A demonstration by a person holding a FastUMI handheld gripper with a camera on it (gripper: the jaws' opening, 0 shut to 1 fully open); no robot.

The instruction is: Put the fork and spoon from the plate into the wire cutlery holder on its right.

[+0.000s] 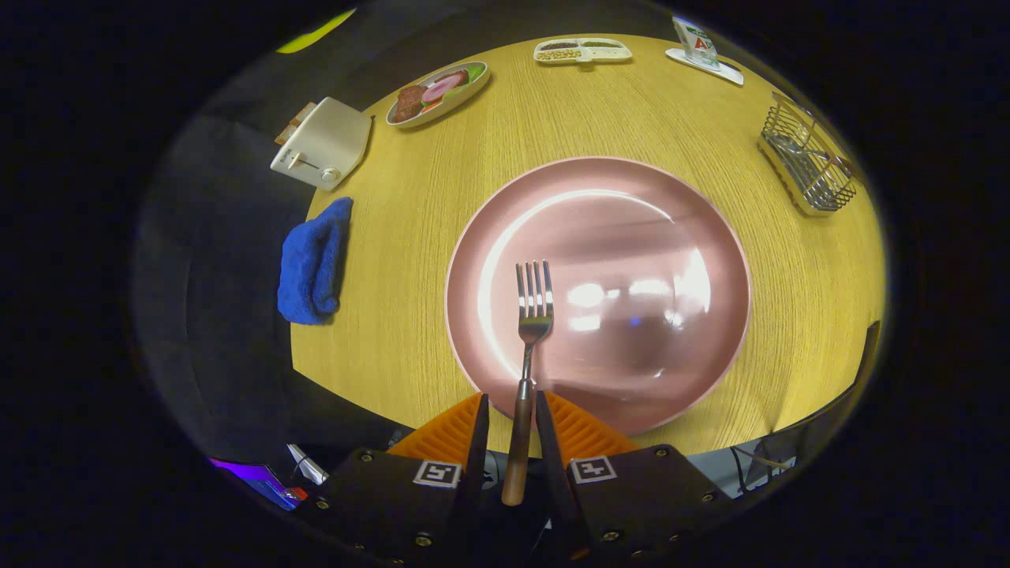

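Fork (530, 331): handle sits between the gripper (513, 414) fingers, tines out at 12 o'clock over the near-left part of the pink plate (710, 237). Fingers look narrow, flanking the wooden handle close on both sides; can't confirm both actually press, there may be a sliver of gap. Can't tell either whether the fork is lifted or resting on the plate.

No spoon on the plate. Wire holder (809, 170) is at 2 o'clock from the plate, well apart from it, near the table (442, 237) edge; something metallic lies inside, too small to say if it's the spoon. So my read: fork is the piece in hand, holder is the target.

Doing it well, if the grip is real:
- hold is near the handle's middle, so the tines will droop or swing if the pinch is loose; firm it up before travelling
- come over the holder from above, tip the fork steep, lower it in, avoid snagging tines on the wires
- holder looks light, a side bump could shift it

Pose: gripper low at the plate's 6 o'clock rim, pointing flat across the table toward 12, fingers level.
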